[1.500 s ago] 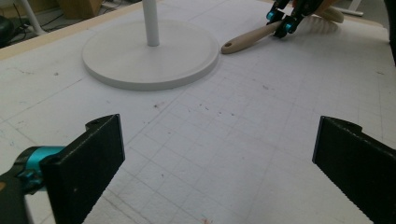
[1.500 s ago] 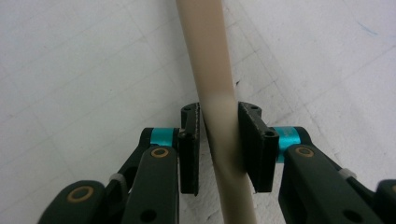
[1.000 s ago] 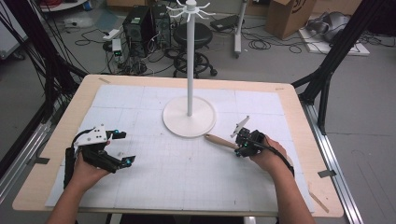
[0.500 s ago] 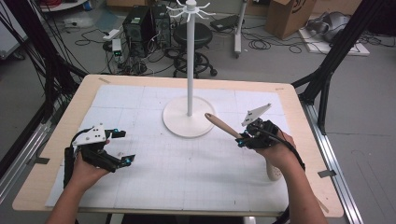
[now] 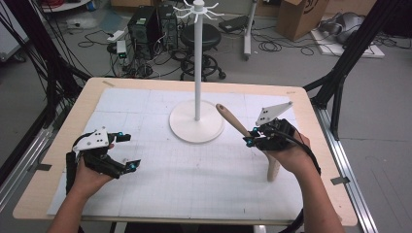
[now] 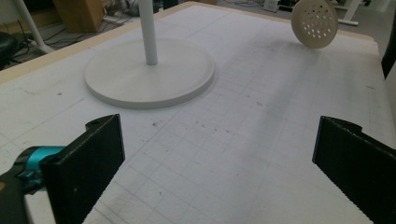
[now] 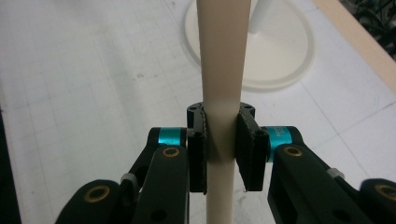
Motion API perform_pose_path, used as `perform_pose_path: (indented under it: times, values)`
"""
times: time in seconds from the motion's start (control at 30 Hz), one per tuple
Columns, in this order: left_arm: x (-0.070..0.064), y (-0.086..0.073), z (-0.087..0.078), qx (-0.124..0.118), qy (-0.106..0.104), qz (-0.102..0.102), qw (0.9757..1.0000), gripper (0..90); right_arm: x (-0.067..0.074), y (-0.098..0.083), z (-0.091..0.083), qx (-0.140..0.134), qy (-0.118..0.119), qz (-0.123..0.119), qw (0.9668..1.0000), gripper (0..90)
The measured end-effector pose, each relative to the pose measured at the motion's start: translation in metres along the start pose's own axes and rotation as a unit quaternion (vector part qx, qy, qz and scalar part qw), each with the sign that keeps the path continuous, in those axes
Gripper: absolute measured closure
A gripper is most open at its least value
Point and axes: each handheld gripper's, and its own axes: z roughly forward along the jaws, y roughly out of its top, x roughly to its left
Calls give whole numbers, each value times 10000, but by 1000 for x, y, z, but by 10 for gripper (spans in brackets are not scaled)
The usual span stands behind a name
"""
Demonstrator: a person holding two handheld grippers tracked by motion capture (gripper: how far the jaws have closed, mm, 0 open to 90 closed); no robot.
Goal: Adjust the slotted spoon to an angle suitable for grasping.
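Note:
A beige skimmer has a long handle (image 5: 232, 121) and a round perforated head (image 6: 314, 22). My right gripper (image 5: 252, 137) is shut on the handle partway along and holds the skimmer above the mat. The handle's free end points up-left toward the stand, and the head (image 5: 273, 170) hangs below the hand. In the right gripper view the pads (image 7: 198, 140) pinch the handle (image 7: 223, 56) from both sides. My left gripper (image 5: 130, 151) rests low at the left of the mat, open, with nothing between its jaws (image 6: 217, 158).
A white stand with a round base (image 5: 197, 128) and a tall pole (image 5: 197, 63) topped with hooks is at the mat's centre back; its base (image 6: 149, 77) lies ahead of the left gripper. The white gridded mat (image 5: 194, 184) covers the wooden table (image 5: 58, 145).
My right gripper has lifted the skimmer off the mat and carried it up, the handle now tilted up toward the stand. The left gripper has stayed still.

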Motion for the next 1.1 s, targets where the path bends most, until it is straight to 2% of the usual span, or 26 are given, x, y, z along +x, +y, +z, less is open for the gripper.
perform_pose_path:
  times: [0.3,0.4,0.57,0.77,0.8,0.97,1.1]
  values:
    - [-4,6,-1,-78,-33,27,10000,28,4,12,-14,-396,33,-71,9992,769]
    - [-4,10,-2,-110,-41,10,9999,28,6,17,-21,-722,140,-74,9973,769]
    - [-5,18,-4,-155,-72,-1,9999,28,6,25,-26,-946,317,-138,9949,769]
    - [-4,32,-11,-486,-193,10,9986,28,9,35,-27,-1075,437,-239,9930,769]
    - [-4,35,-12,-509,-203,18,9985,28,10,38,-26,-1162,529,-260,9915,769]
    - [-5,46,-15,-561,-272,43,9980,28,12,42,-21,-1148,648,-347,9907,769]
    - [-8,57,-14,-551,-317,159,9979,28,15,46,-15,-1178,759,-389,9894,768]
